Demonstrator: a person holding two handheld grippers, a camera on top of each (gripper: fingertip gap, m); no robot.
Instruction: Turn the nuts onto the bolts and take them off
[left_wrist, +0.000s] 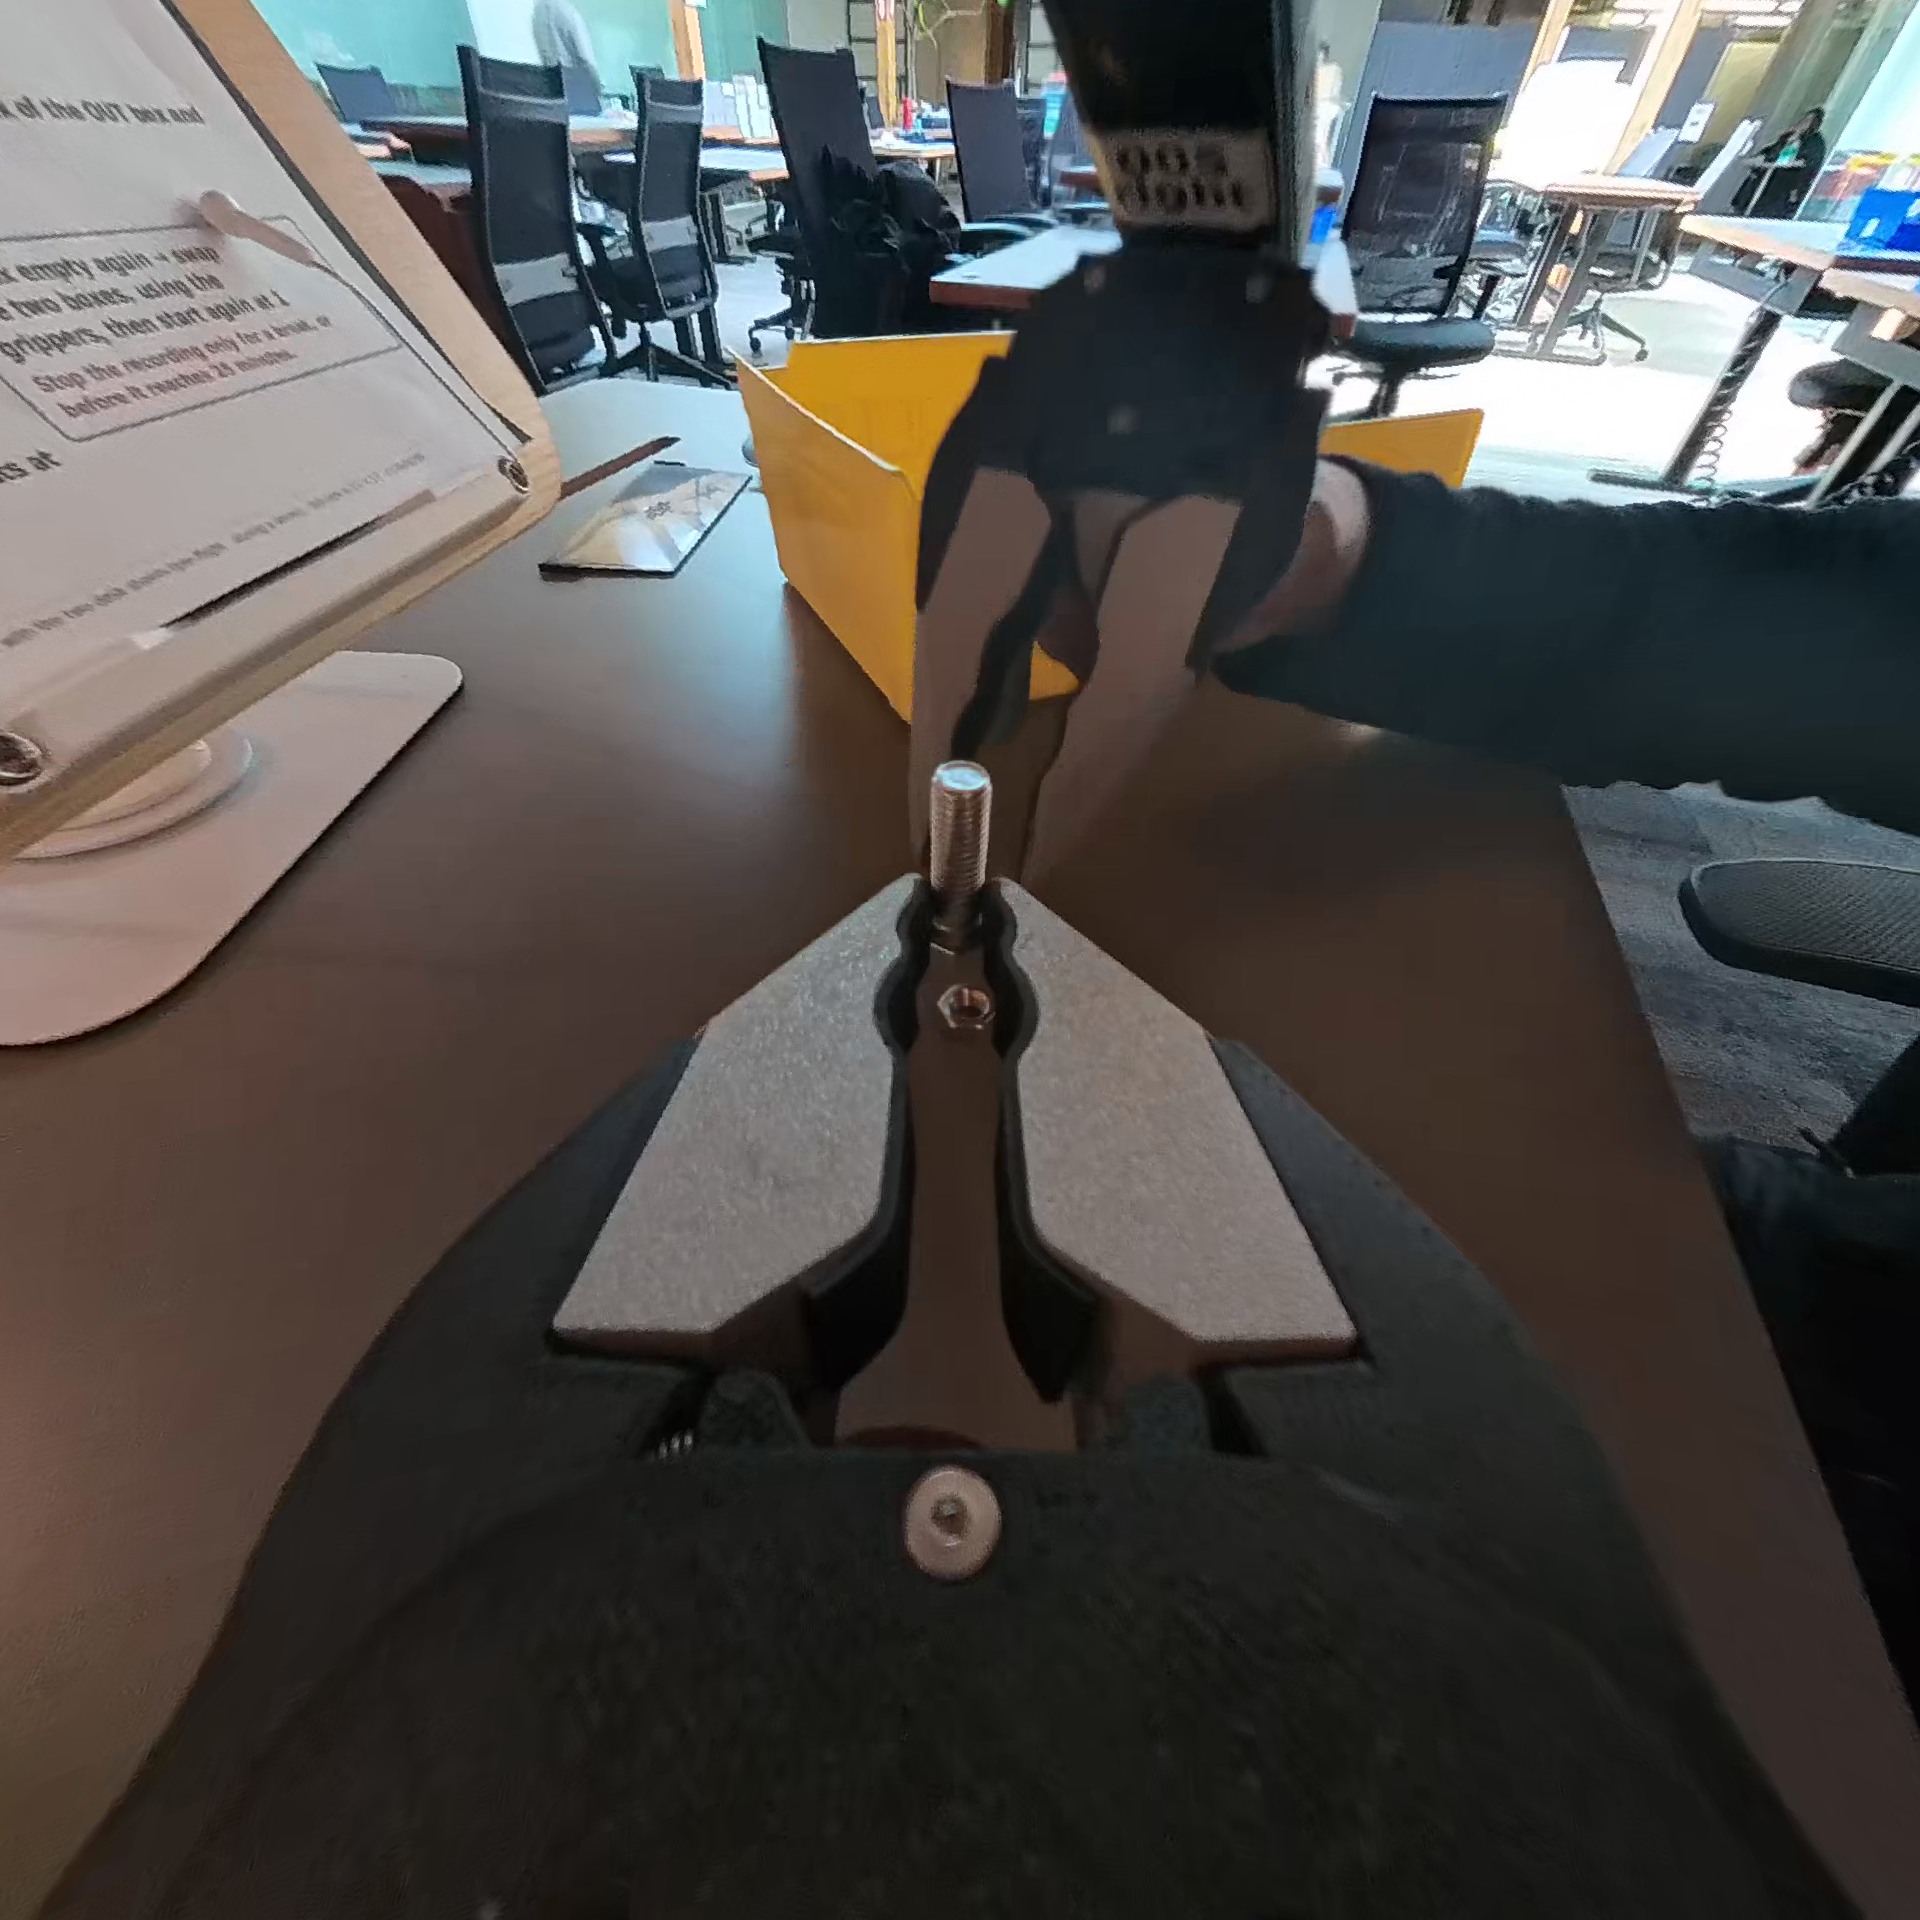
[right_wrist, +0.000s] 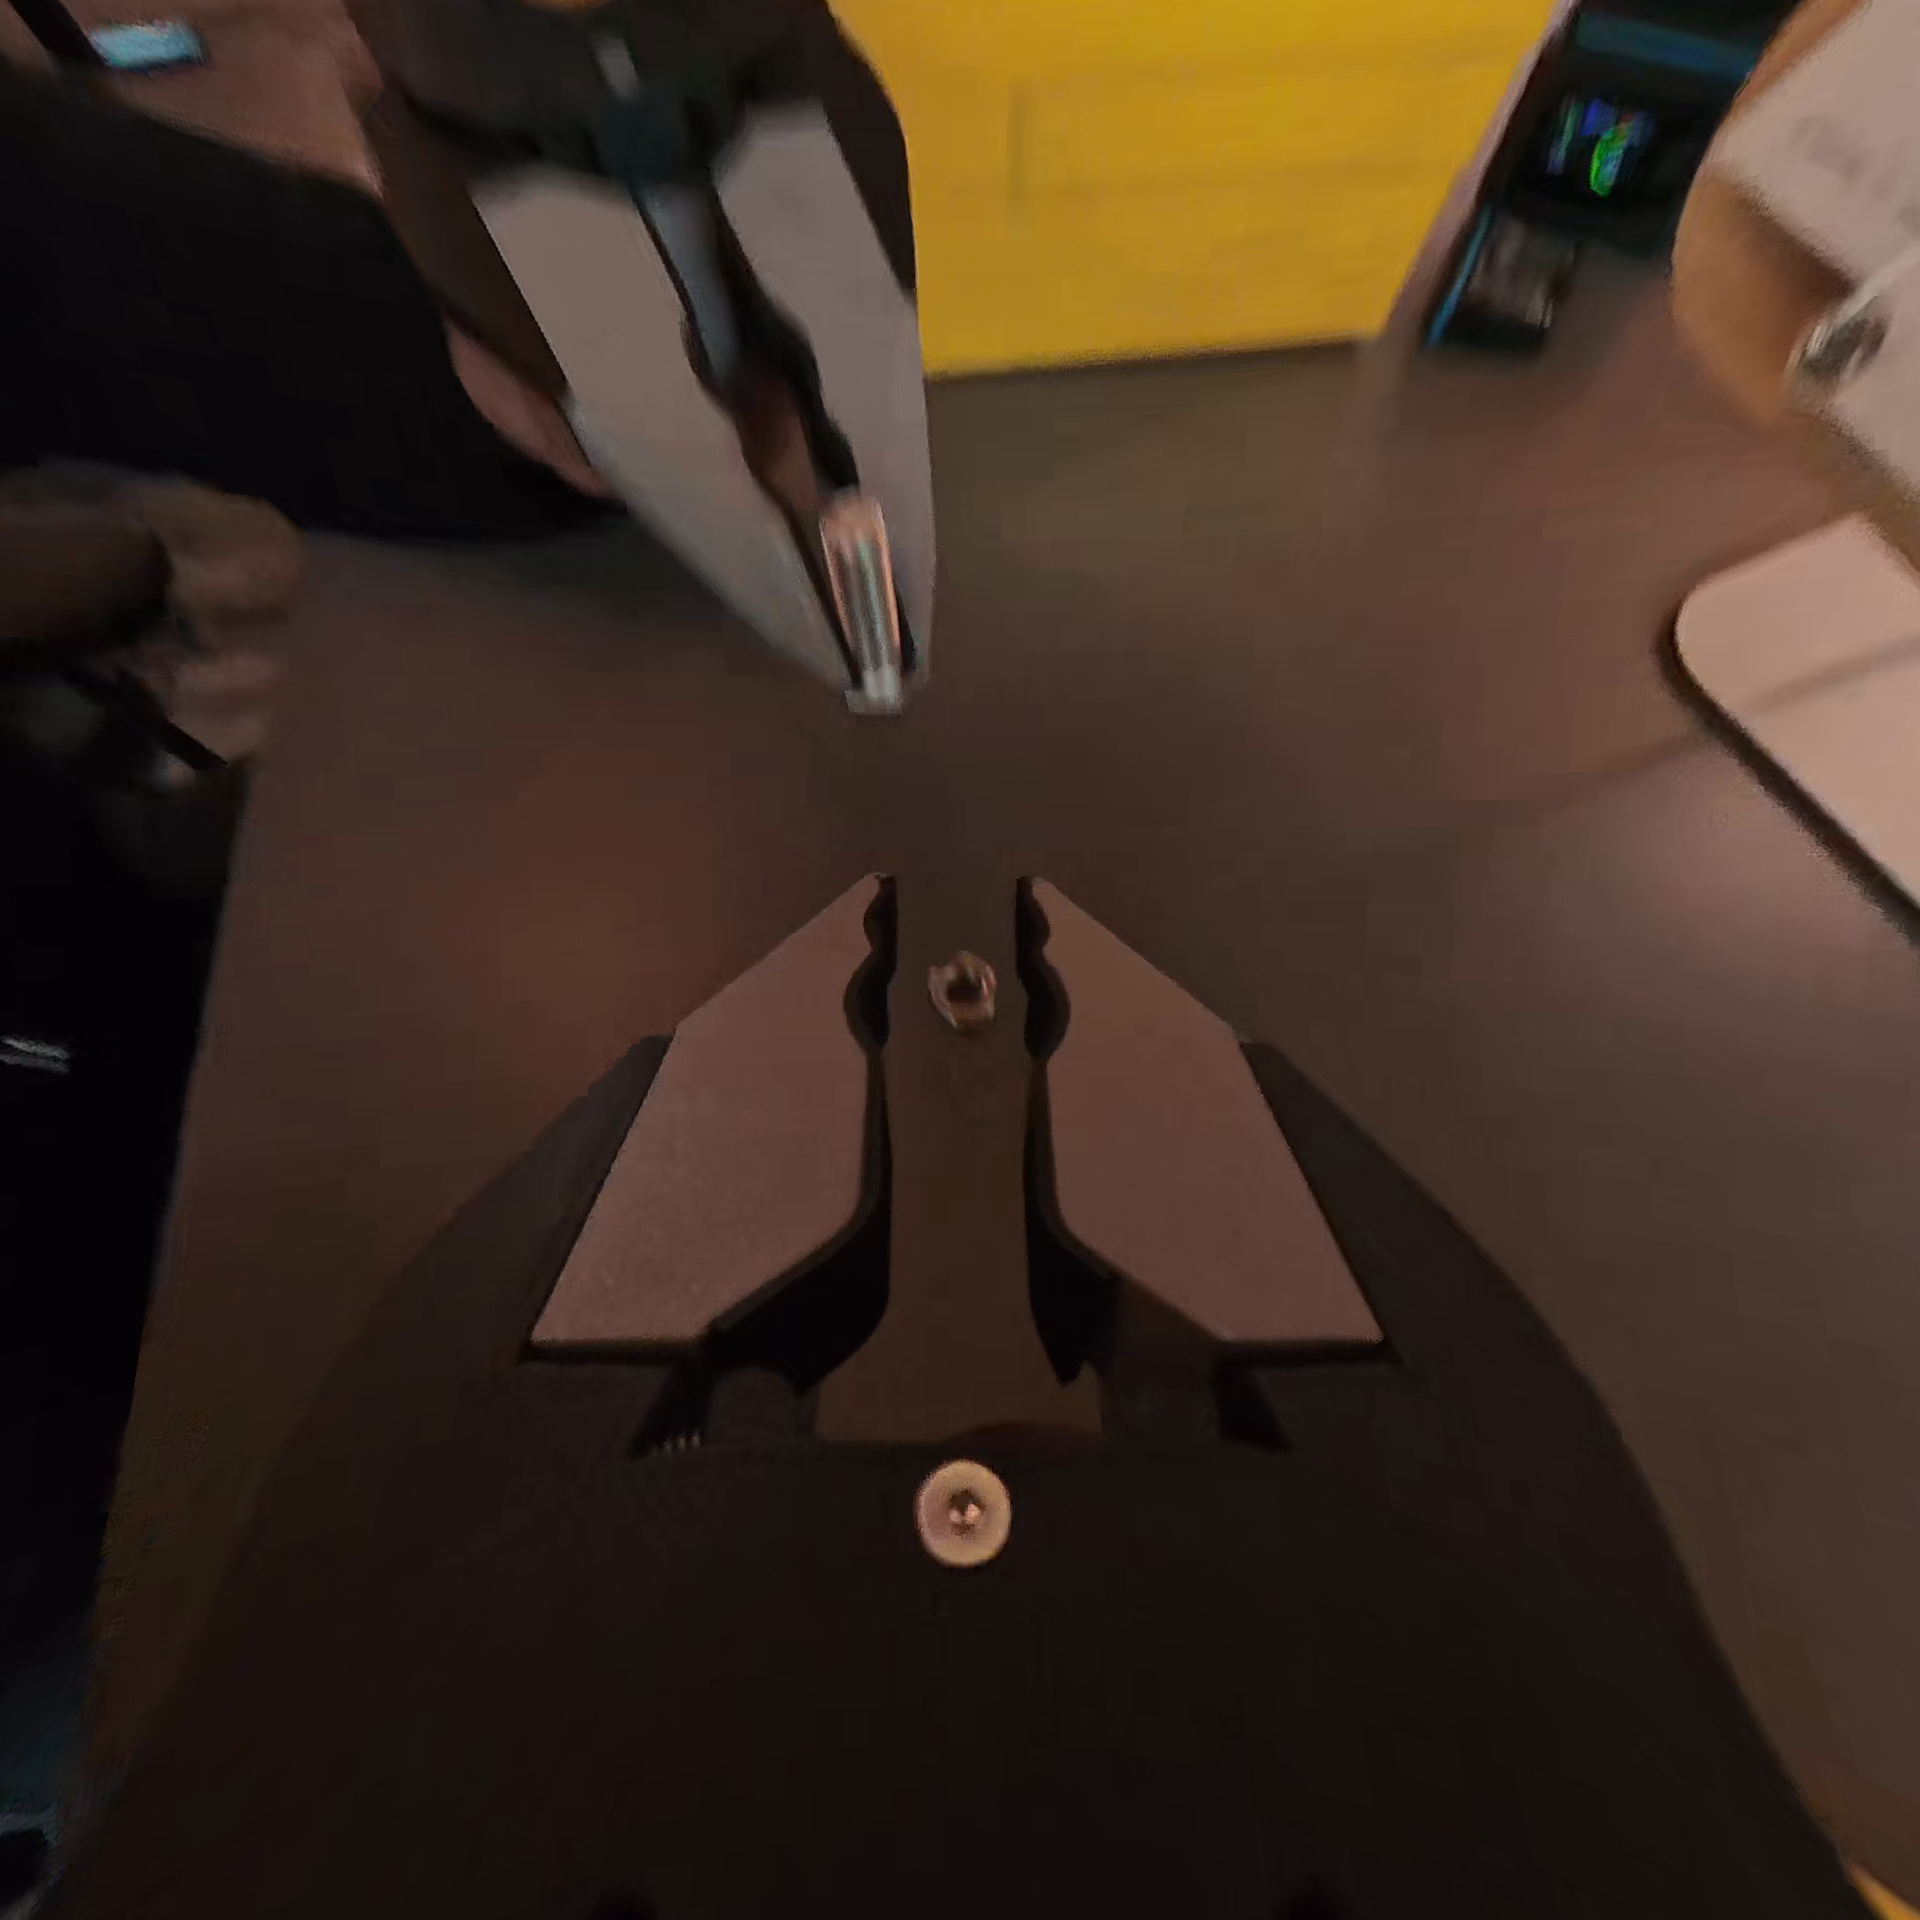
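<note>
My left gripper (left_wrist: 956, 906) is shut on a silver bolt (left_wrist: 961, 821) near its head, and the threaded end stands up past the fingertips. A small hex nut (left_wrist: 964, 1008) lies on the dark table, seen through the gap behind the left fingertips. My right gripper (right_wrist: 954, 906) is open, and the nut (right_wrist: 961, 992) lies between its fingers without touching either. In the left wrist view the right gripper (left_wrist: 1003, 790) points down just beyond the bolt, held by a hand in a dark sleeve. The right wrist view is blurred and shows the bolt (right_wrist: 864, 597) clamped in the left gripper's fingers (right_wrist: 665, 416).
An open yellow box (left_wrist: 831, 499) stands behind the grippers. A wooden stand with a printed sheet (left_wrist: 208, 364) on a white base (left_wrist: 208, 831) is at the left, with a flat card (left_wrist: 649, 520) beside it. The table edge (left_wrist: 1621, 935) runs along the right. Office chairs stand beyond. My right fingertips sit around 4 centimetres from my left ones.
</note>
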